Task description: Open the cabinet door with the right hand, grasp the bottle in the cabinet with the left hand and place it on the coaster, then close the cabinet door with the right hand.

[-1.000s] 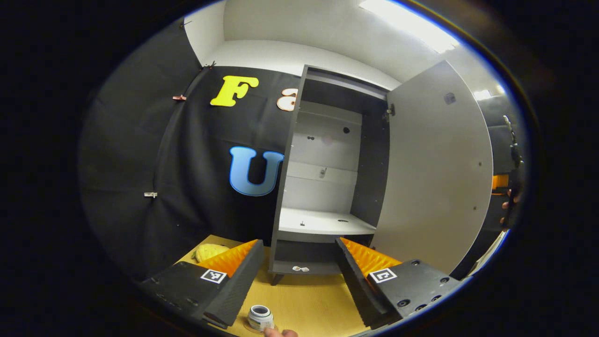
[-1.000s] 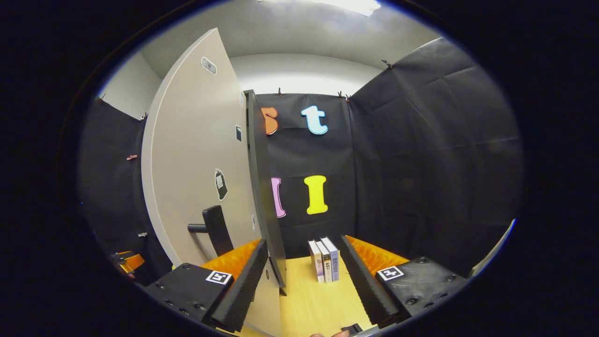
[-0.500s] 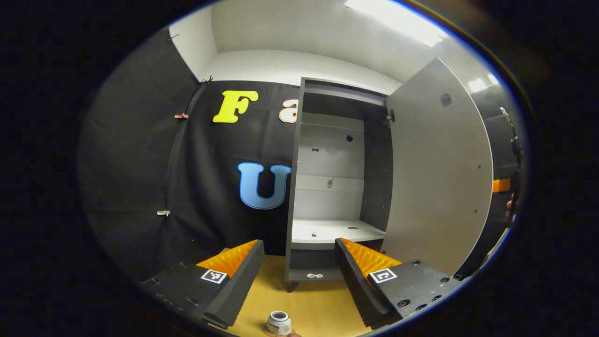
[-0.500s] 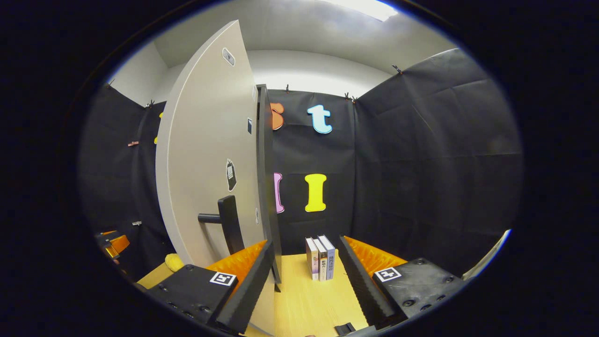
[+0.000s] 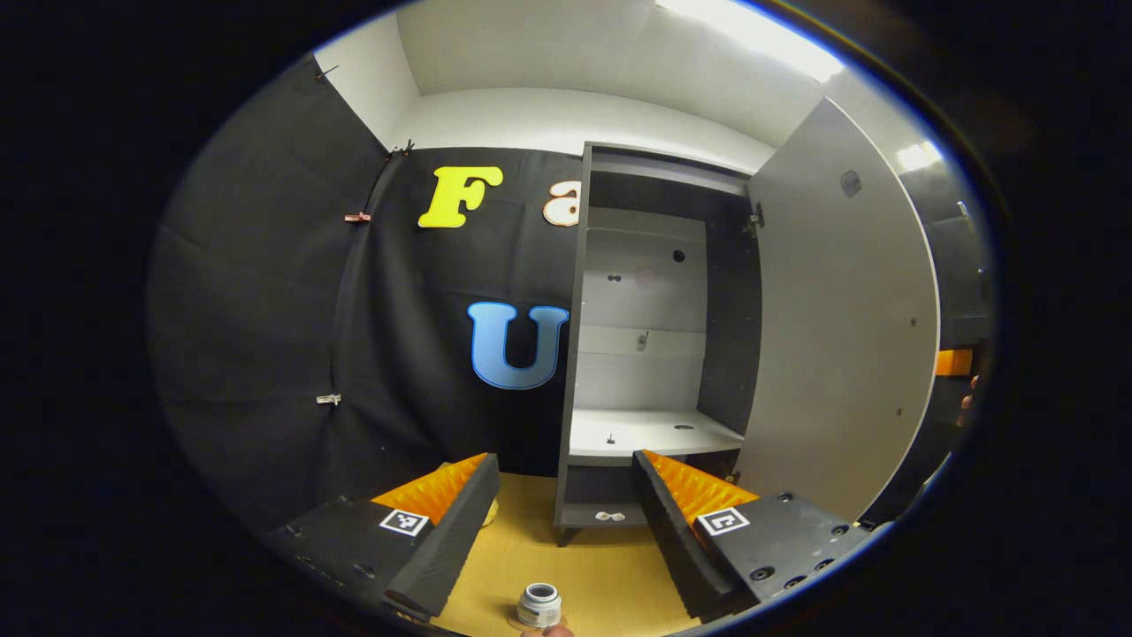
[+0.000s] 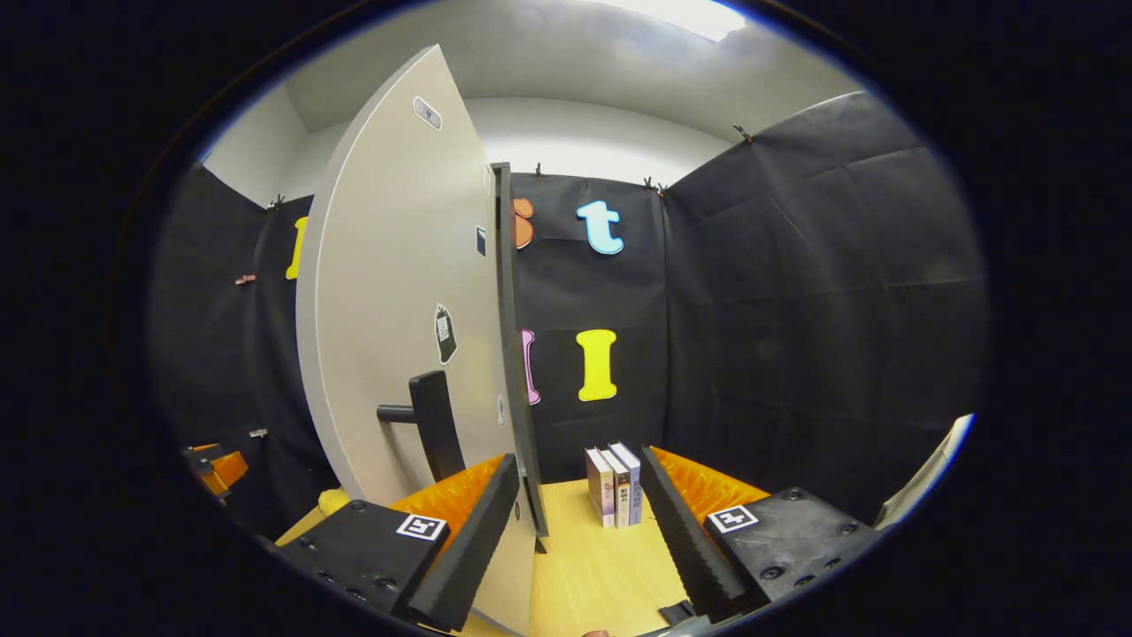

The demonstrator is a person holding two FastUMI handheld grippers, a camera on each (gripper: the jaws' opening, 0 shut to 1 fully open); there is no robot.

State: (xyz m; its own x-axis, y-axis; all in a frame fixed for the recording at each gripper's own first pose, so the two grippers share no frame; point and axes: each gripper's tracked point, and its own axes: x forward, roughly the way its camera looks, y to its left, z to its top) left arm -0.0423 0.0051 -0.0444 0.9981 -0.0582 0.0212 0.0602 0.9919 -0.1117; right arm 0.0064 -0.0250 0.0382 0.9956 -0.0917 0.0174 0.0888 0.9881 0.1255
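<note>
1. Below and between the spread fingers of the left gripper (image 5: 559, 518), at the near edge of its view, the bottle (image 5: 539, 605) stands upright on the wooden table (image 5: 584, 566). It seems to sit on a thin round coaster, though only a sliver shows under it, so I cannot confirm that. The gripper is released and holds nothing, which fits a bottle already set down.
2. Ahead of that gripper and slightly to its right, the cabinet (image 5: 654, 354) stands open, its shelf (image 5: 650, 432) bare. The cabinet door (image 5: 840, 336) is swung wide to the right, so closing appears to be the remaining step.
3. Just ahead of the right gripper (image 6: 579, 522), to its left, the door shows its outer face with the dark handle (image 6: 433, 425) well within reach. Its fingers are apart and grasp nothing.
4. Straight ahead between those fingers, a few books (image 6: 616, 485) stand on the table.
5. Hard to tell: a fingertip is cut off beside the bottle, a yellowish object is partly hidden behind the left gripper's left finger, and the other gripper is a small orange blur.
</note>
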